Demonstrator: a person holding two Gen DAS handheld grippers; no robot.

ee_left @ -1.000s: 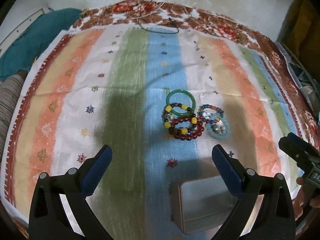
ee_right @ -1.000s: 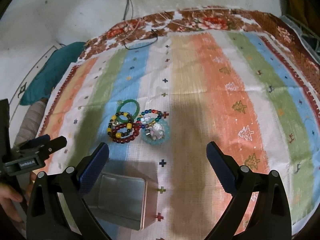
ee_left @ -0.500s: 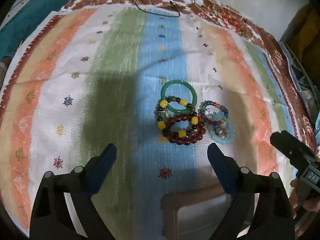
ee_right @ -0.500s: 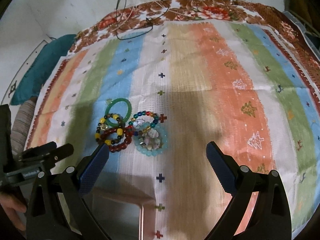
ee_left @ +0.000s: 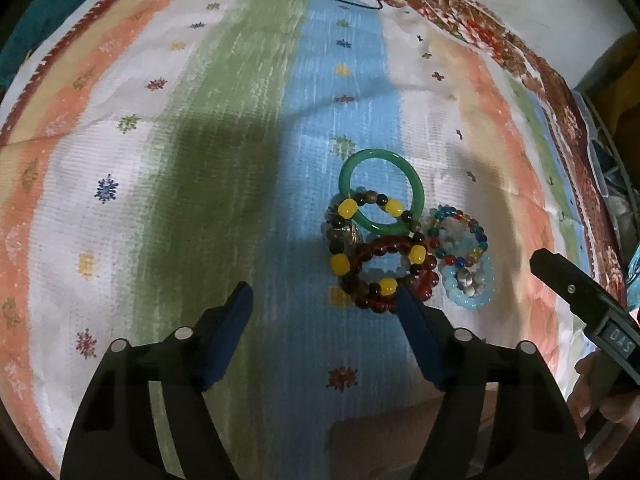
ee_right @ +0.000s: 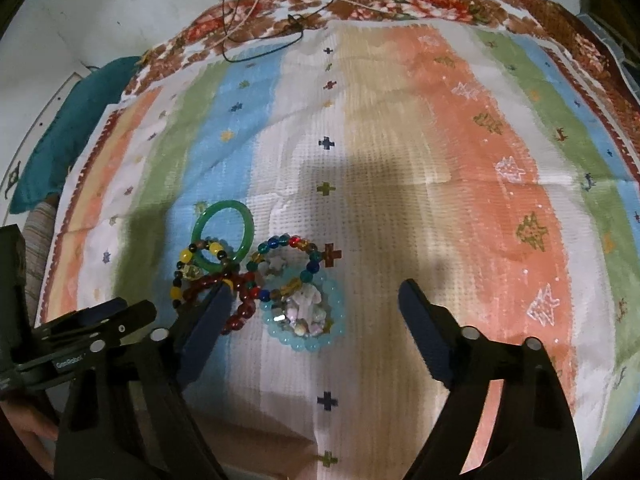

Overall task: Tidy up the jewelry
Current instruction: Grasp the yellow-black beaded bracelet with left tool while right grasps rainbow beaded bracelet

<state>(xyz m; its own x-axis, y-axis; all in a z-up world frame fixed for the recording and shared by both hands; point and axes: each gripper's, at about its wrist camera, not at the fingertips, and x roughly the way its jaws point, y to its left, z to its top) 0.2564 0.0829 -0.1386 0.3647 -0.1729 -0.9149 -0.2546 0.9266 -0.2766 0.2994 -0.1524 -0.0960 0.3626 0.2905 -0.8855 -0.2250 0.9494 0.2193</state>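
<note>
While right view shows teal cloth [ee_right: 60,136], left crops it

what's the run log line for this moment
phase: approach | left gripper: open, jaws closing, empty | right gripper: open, jaws closing, empty | bracelet pile: untouched on striped cloth

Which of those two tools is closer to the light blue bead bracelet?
Right. The right tool has the light blue bracelet just ahead between its open fingers; the left tool sits to its left, beside the dark red beads.
</note>
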